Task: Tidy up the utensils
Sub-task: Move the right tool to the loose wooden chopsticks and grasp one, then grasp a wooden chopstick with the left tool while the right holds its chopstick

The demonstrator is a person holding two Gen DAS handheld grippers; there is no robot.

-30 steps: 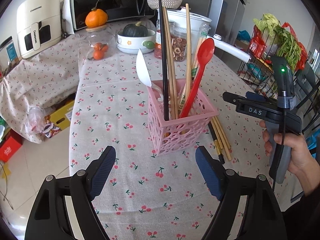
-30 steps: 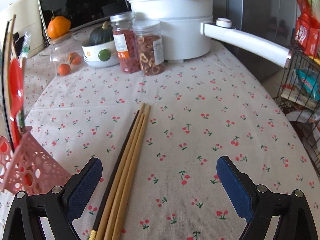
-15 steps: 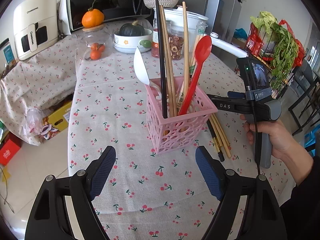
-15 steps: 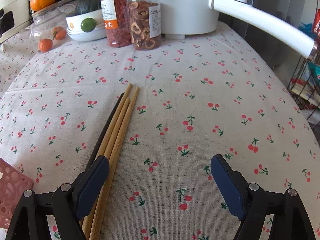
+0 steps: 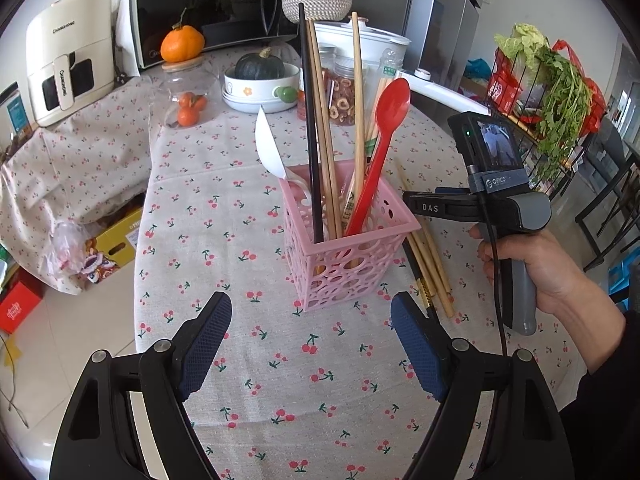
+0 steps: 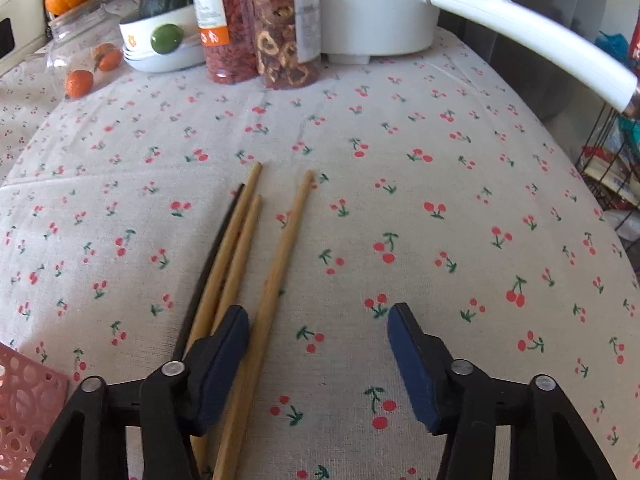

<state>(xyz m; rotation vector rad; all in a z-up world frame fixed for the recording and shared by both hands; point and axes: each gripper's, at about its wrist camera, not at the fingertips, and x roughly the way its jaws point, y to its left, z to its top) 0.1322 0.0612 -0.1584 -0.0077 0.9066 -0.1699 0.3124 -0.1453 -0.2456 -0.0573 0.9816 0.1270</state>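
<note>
A pink perforated basket (image 5: pixel 348 248) stands on the cherry tablecloth and holds upright chopsticks, a red spoon (image 5: pixel 384 148) and a white spoon (image 5: pixel 270 152). Loose chopsticks (image 6: pixel 240 264) lie right of the basket; one wooden chopstick (image 6: pixel 276 276) lies apart from the other three. My right gripper (image 6: pixel 316 344) is open low over them; its left finger (image 6: pixel 224 356) sits between the single chopstick and the rest. My left gripper (image 5: pixel 310 340) is open and empty in front of the basket. The right gripper's body (image 5: pixel 492 200) shows beside the basket.
Two jars (image 6: pixel 260 28), a white pot with a long handle (image 6: pixel 520 40), a bowl with a squash (image 5: pixel 260 80) and a glass jar of oranges (image 5: pixel 188 92) stand at the back. A wire rack of greens (image 5: pixel 552 96) stands right of the table edge.
My right gripper has dropped and moved forward over the loose chopsticks and narrowed somewhat. One wooden chopstick has shifted right, away from the bundle. My left gripper has stayed put.
</note>
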